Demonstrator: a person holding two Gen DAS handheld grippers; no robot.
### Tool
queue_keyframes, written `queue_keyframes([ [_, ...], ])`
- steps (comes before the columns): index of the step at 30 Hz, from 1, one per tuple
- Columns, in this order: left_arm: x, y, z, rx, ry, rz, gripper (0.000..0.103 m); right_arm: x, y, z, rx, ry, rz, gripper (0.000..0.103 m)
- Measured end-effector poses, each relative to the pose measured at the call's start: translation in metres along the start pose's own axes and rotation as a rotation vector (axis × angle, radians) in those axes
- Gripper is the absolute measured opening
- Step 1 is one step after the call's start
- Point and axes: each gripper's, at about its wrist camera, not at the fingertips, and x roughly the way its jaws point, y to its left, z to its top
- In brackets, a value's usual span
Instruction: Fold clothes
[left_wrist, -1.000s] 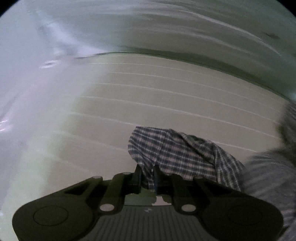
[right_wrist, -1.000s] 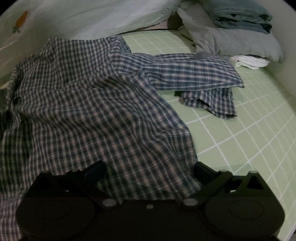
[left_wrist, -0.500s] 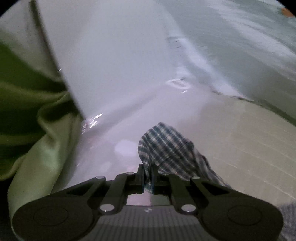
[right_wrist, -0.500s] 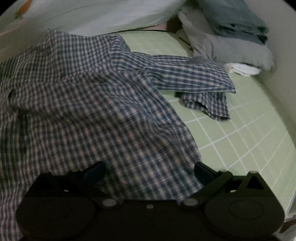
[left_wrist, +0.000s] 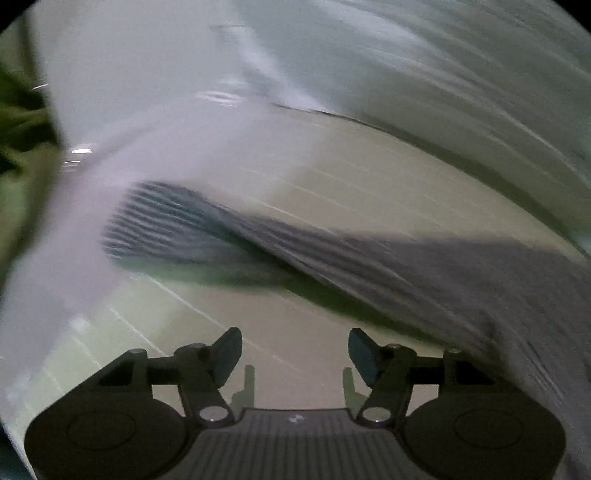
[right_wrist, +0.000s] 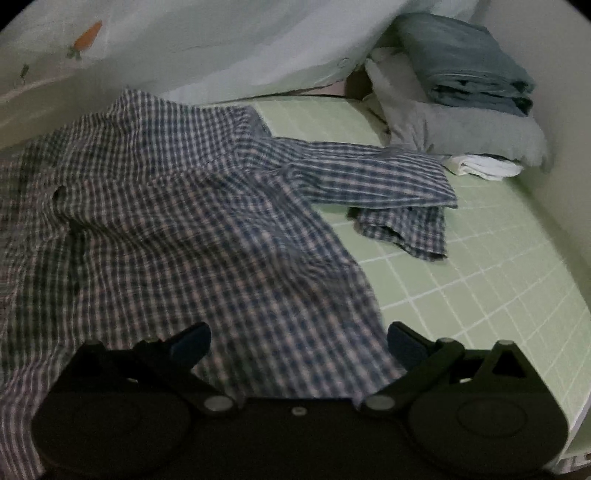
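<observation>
Folding was only at its beginning. The checked shirt (right_wrist: 177, 221) lay spread over the green checked sheet (right_wrist: 480, 280) of the bed, its body wrinkled and not yet flat, and one sleeve (right_wrist: 369, 177) was thrown out to the side with its cuff end crumpled under itself. No clean fold line was visible anywhere on it.

The left tool (left_wrist: 295, 354) was opening its jaws, and nothing was between them; only bare sheet showed in the gap. In that blurred view the shirt's other sleeve (left_wrist: 192, 221) stretched across the sheet beyond the tool, apart from it. The right tool (right_wrist: 299, 341) stood wide above the shirt's lower edge, the cloth under the gap, but the pads were not pressing it.

By the wall, a pile of folded clothes (right_wrist: 465, 96) was stacked, so I judge some items were already finished. For this shirt, smoothing, folding both sleeves in and folding the body all remained.
</observation>
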Motion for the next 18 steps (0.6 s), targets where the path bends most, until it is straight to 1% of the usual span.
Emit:
queue_keyframes([
  [3, -0.021, -0.034, -0.033, 0.107, 0.033, -0.111, 0.067, -0.008, -0.024, -0.010, 0.017, -0.019, 0.027, 0.103],
  [5, -0.032, -0.050, -0.055, 0.138, 0.052, -0.171, 0.067, -0.013, -0.039, -0.019, 0.022, -0.029, 0.045, 0.103],
  [7, -0.039, -0.058, -0.073, 0.131, 0.081, -0.210, 0.067, -0.019, -0.051, -0.030, 0.029, -0.035, 0.058, 0.103],
  [8, -0.042, -0.061, -0.079, 0.135, 0.094, -0.223, 0.067, -0.020, -0.056, -0.035, 0.035, -0.034, 0.065, 0.103],
  [12, -0.062, -0.077, -0.105, 0.190, 0.104, -0.242, 0.068, -0.025, -0.074, -0.051, 0.044, -0.020, 0.124, 0.103],
  [14, -0.064, -0.076, -0.112, 0.179, 0.128, -0.258, 0.075, -0.029, -0.081, -0.060, 0.046, -0.018, 0.155, 0.103],
  [16, -0.065, -0.076, -0.120, 0.158, 0.149, -0.266, 0.075, -0.034, -0.088, -0.066, 0.054, -0.013, 0.179, 0.103],
  [18, -0.067, -0.076, -0.127, 0.140, 0.148, -0.260, 0.075, -0.039, -0.095, -0.073, 0.059, -0.004, 0.219, 0.103],
])
